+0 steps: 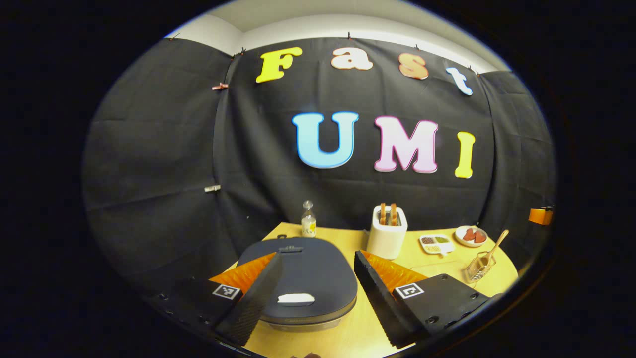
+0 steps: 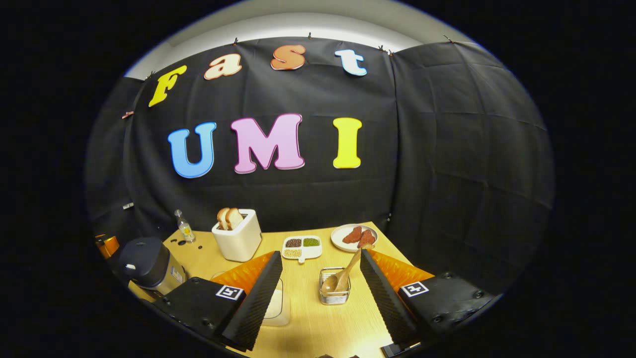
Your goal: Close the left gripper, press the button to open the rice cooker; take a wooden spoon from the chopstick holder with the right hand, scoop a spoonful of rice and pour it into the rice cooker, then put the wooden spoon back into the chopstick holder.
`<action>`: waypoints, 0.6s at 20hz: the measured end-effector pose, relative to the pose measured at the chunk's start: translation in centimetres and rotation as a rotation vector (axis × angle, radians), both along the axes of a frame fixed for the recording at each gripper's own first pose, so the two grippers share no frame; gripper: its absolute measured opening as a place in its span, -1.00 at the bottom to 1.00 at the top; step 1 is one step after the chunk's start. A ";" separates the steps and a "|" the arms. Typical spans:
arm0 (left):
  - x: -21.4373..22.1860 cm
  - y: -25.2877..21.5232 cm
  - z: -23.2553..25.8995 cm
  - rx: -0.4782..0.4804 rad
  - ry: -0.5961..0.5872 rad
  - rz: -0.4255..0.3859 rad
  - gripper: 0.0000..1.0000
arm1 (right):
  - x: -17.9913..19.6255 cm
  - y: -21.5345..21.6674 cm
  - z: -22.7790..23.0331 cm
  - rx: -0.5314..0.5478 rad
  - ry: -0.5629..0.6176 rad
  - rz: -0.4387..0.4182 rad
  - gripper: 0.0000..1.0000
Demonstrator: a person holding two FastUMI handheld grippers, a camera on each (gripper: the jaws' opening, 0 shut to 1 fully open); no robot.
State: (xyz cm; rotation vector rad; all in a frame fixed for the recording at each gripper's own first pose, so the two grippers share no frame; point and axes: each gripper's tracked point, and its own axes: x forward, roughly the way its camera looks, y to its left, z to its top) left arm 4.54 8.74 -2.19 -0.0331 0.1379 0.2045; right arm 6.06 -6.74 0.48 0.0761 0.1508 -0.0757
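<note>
I am holding my left gripper (image 1: pixel 308 298) with its fingers spread wide, and it is hovering above the rice cooker (image 1: pixel 303 276), whose dark lid is lying closed; the pale button (image 1: pixel 295 299) is showing between the two fingers, and nothing is touching it. My right gripper (image 2: pixel 318 293) is also standing released, gripping nothing, and the wire chopstick holder (image 2: pixel 334 292) is sitting on the table (image 2: pixel 308 323) between its fingers. The wooden spoon (image 2: pixel 343 276) is leaning inside this holder, handle tilting up to the right. Further back, a white toaster (image 2: pixel 239 236), a divided dish (image 2: pixel 301 246) and a plate (image 2: pixel 354 236) are standing near the wall.
</note>
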 end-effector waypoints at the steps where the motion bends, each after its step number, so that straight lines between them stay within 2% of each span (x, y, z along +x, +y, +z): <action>1: 0.1 -1.4 1.0 -0.006 -0.014 -0.051 0.94 | -0.6 0.0 1.1 -0.005 -0.021 -0.013 0.97; 3: -0.3 -2.7 2.9 0.018 -0.057 -0.111 0.94 | -2.2 0.5 2.1 -0.010 -0.040 -0.027 0.97; 6: -1.1 -4.7 4.4 0.070 -0.102 -0.170 0.93 | -4.6 1.6 1.1 0.001 -0.013 0.000 0.97; 9: -2.4 -6.5 4.9 0.043 -0.114 -0.172 0.93 | -5.7 0.7 0.6 -0.021 -0.021 0.022 0.97; 12: -3.5 -7.4 6.3 0.068 -0.142 -0.131 0.90 | -5.0 0.9 0.9 -0.009 -0.047 0.068 0.97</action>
